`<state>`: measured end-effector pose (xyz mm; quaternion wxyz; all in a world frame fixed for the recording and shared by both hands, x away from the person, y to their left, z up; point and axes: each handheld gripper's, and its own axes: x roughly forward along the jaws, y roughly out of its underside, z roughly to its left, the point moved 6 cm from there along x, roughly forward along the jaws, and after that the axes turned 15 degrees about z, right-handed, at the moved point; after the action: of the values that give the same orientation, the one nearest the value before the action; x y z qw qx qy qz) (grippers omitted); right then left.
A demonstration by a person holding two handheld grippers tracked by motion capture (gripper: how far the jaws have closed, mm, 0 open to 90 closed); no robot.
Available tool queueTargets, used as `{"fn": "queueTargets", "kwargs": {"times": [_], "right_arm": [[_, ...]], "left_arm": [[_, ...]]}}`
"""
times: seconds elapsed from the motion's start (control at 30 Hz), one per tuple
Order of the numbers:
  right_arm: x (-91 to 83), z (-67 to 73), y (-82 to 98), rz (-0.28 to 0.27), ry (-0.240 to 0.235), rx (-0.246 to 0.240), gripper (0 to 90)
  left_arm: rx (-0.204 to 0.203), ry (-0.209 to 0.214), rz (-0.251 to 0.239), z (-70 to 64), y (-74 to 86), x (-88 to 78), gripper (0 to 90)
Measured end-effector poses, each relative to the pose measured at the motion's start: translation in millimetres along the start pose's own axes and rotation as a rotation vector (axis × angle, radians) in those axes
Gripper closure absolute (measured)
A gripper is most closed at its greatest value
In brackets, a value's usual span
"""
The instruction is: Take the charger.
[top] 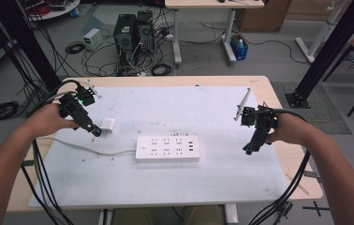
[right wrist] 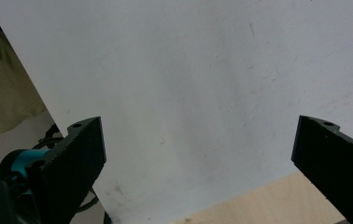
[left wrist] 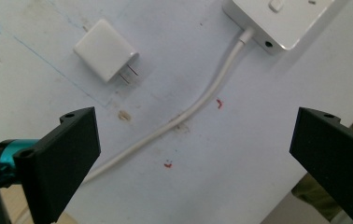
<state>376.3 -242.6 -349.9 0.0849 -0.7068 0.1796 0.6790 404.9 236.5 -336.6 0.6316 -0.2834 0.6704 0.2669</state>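
The left gripper (top: 95, 131), jaws wide apart, hovers just beside the small white square two-pronged plug adapter (left wrist: 105, 50), left of the white rectangular power strip (top: 167, 148); grasping appears pending, needing descent and closure, while the right gripper (top: 248, 150) waits open.

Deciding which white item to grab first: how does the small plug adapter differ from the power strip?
The plug adapter is a small squarish block; the power strip is a much longer slab. The adapter shows two bare metal prongs and no cable; the strip has rows of sockets and a white cable running from its end. The adapter lies close to the left tongs; the strip lies mid-table. Both are white and lie flat on the white mat.
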Motion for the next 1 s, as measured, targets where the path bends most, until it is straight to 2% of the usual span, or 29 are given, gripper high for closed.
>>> {"fn": "queueTargets", "kwargs": {"times": [0.07, 0.13, 0.23, 0.3, 0.33, 0.37, 0.4, 0.43, 0.6, 0.7, 0.83, 1.0], "right_arm": [[0.4, -0.1, 0.5, -0.001, 0.001, -0.002, 2.2], [0.0, -0.1, 1.1, 0.003, 0.0, 0.006, 2.3], [1.1, -1.5, 1.4, 0.001, 0.006, 0.002, 2.3], [1.5, -1.6, 1.6, 0.005, 0.005, 0.007, 2.3], [1.5, -1.6, 1.6, 0.005, 0.005, 0.007, 2.3], [1.5, -2.0, 1.7, 0.005, 0.004, 0.005, 2.3], [1.5, -2.0, 1.7, 0.005, 0.004, 0.005, 2.3], [2.2, -3.5, 1.4, 0.006, 0.006, 0.006, 2.3], [3.5, -5.0, 0.7, 0.006, 0.008, 0.008, 2.3], [3.7, -5.8, 0.9, 0.006, 0.007, 0.014, 2.3], [4.9, -7.3, 1.8, 0.003, 0.007, 0.01, 2.3], [5.1, -8.2, 2.3, -0.001, 0.007, 0.012, 2.3]], "left_arm": [[-0.08, 0.028, 0.015, 4.9, -1.8, 0.8, 1.8], [-0.134, 0.01, 0.015, 10.1, -4.3, 3.4, 1.8], [-0.169, -0.008, 0.002, 16.1, -8.4, 8.4, 1.8], [-0.202, -0.035, -0.008, 20.5, -11.4, 12.2, 1.8], [-0.202, -0.035, -0.008, 20.5, -11.4, 12.2, 1.8], [-0.246, -0.046, -0.022, 24.7, -15.1, 16.1, 1.8], [-0.246, -0.046, -0.022, 24.7, -15.1, 16.1, 1.8], [-0.292, -0.044, -0.034, 28.3, -18.0, 19.2, 1.8], [-0.424, -0.036, -0.057, 37.6, -25.5, 29.2, 1.8], [-0.465, -0.031, -0.047, 40.4, -30.5, 37.6, 1.8], [-0.511, -0.029, -0.061, 43.1, -38.1, 48.4, 1.8], [-0.546, -0.041, -0.051, 47.7, -45.1, 61.9, 1.8]]}}
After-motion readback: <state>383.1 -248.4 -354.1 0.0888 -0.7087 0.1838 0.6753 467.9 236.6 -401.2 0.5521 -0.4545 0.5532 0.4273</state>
